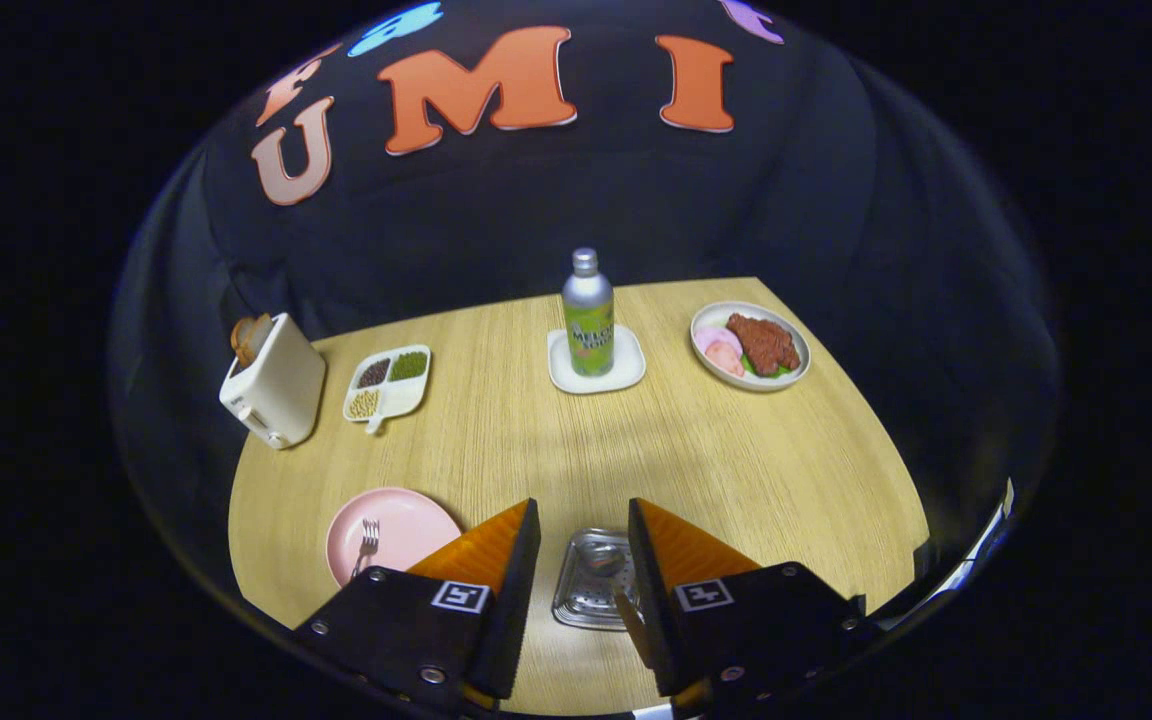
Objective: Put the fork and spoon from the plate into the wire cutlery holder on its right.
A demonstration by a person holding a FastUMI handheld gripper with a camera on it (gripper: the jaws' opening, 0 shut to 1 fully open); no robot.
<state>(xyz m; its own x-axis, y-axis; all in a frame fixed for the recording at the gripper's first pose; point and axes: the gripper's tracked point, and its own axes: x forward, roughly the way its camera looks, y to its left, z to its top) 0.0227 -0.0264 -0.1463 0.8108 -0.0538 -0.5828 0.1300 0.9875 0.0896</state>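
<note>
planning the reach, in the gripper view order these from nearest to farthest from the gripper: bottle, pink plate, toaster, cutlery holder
1. cutlery holder, between the open gripper fingers
2. pink plate, just left of the fingers
3. toaster, far left
4. bottle, straight ahead at the back

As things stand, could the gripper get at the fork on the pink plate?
Probably yes: the gripper is open over the metal holder, and the fork lies uncovered on the pink plate beside its left finger.

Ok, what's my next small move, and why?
Probably swing left to the fork on the plate: the gripper hangs open and empty over the holder, which already seems to hold the spoon.
</note>
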